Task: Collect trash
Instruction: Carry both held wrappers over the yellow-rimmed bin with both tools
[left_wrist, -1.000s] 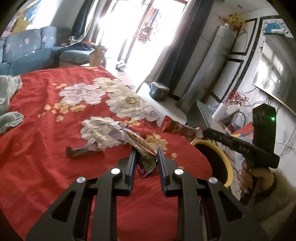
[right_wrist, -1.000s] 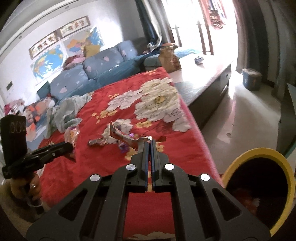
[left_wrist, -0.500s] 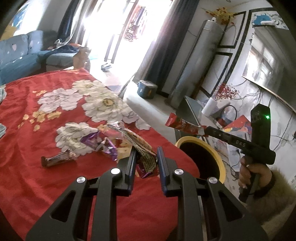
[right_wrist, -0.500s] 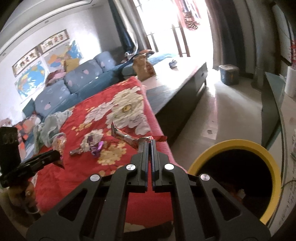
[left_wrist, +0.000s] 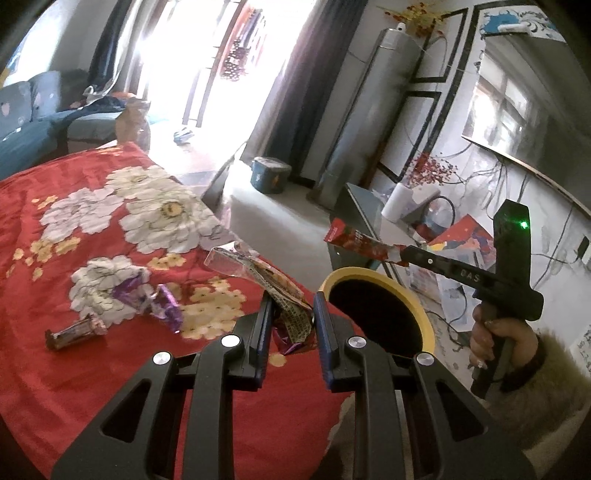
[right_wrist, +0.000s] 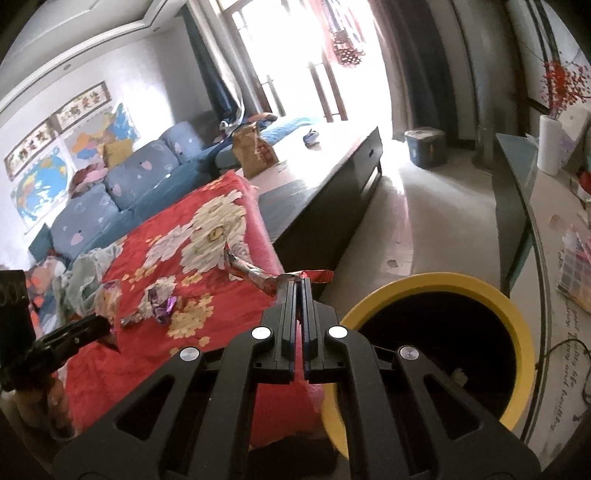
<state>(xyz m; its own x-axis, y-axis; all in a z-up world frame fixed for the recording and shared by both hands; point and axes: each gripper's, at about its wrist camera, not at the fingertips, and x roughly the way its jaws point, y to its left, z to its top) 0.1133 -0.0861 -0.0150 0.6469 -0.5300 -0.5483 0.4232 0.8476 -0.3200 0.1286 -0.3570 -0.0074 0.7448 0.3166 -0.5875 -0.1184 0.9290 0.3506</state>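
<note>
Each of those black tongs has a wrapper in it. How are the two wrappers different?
The left tongs hold a wide, crumpled printed wrapper loosely, the jaws apart around it. The right tongs pinch a narrow red wrapper with jaws fully together. The printed wrapper hangs over the red bedspread; the red one over the yellow-rimmed bin. Both are off the bedspread.

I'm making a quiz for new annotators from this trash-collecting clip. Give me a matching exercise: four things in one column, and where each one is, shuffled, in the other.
Things:
1. red wrapper
2. printed snack wrapper
3. brown candy bar
4. yellow-rimmed bin

Places:
A. lying on the red blanket
B. pinched in the right gripper
C. standing on the floor beside the bed
D. between the fingers of the left gripper

Pairs: 1-B, 2-D, 3-A, 4-C
</note>
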